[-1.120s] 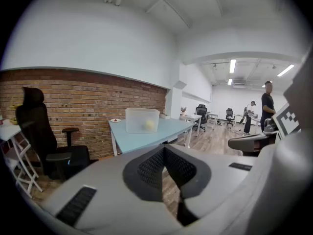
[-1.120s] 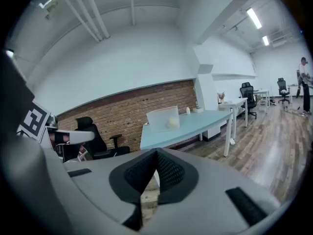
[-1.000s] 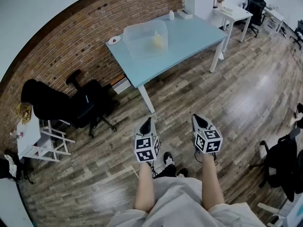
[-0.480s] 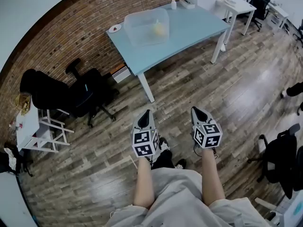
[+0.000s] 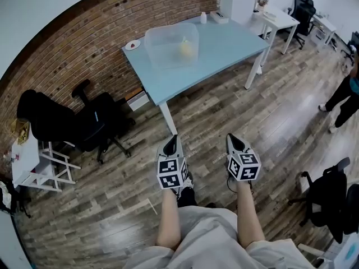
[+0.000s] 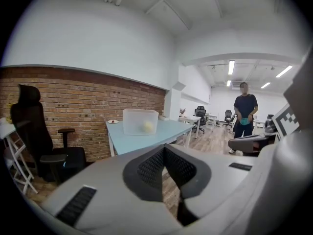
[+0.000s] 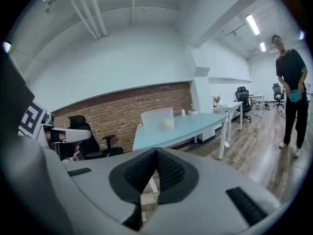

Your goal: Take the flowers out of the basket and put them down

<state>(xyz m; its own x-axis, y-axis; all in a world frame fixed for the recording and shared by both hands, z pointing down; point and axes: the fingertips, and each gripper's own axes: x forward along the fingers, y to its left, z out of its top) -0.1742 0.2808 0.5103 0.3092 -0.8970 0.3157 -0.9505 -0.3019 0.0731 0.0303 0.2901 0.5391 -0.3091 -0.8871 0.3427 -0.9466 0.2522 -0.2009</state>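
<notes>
A translucent plastic basket [image 5: 171,42] stands on the light blue table [image 5: 224,46], far ahead of me. A pale yellow bunch [image 5: 185,48] shows through its wall; I cannot make out single flowers. In the left gripper view the basket [image 6: 140,121] lies straight past the jaws; in the right gripper view the basket [image 7: 157,119] lies just above them. My left gripper [image 5: 171,144] and right gripper [image 5: 234,142] hang side by side over the wooden floor, well short of the table. Both are shut with nothing between the jaws.
A small plate [image 5: 133,45] and a white bottle [image 5: 203,18] share the table. A black office chair [image 5: 84,125] and a white folding stand [image 5: 39,167] sit left by the brick wall. A person [image 5: 345,94] stands at the right, near a white desk [image 5: 275,18]; another chair [image 5: 328,198] is lower right.
Both grippers, still shut, have drifted a little toward the table as I step forward. A person has walked into view at the right edge.
</notes>
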